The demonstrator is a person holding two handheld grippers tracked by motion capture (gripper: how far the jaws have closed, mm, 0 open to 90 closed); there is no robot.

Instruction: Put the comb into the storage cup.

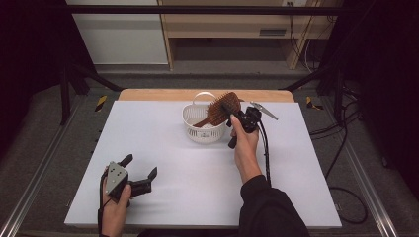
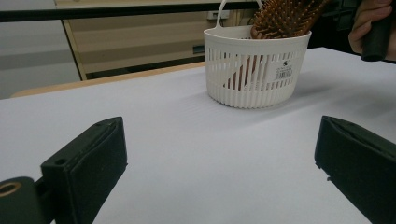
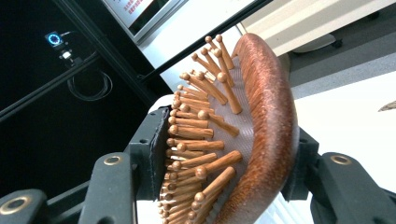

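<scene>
1. Right tongs [image 1: 236, 120] clamp the wooden paddle hairbrush [image 1: 223, 108] head, handle inside the white basket [image 1: 197, 129], desk's [image 1: 197, 187] twelve o'clock.
2. Left tongs [image 1: 141, 171] rest open, seven o'clock.
3. Judgement: placing step; next, release.

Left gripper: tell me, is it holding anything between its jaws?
No, the left gripper has its jaws wide apart with just bare table between them.

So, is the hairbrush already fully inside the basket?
Partly in. The handle dips inside the white basket, but the hairbrush head sticks above its rim, clamped in the right claw.
</scene>
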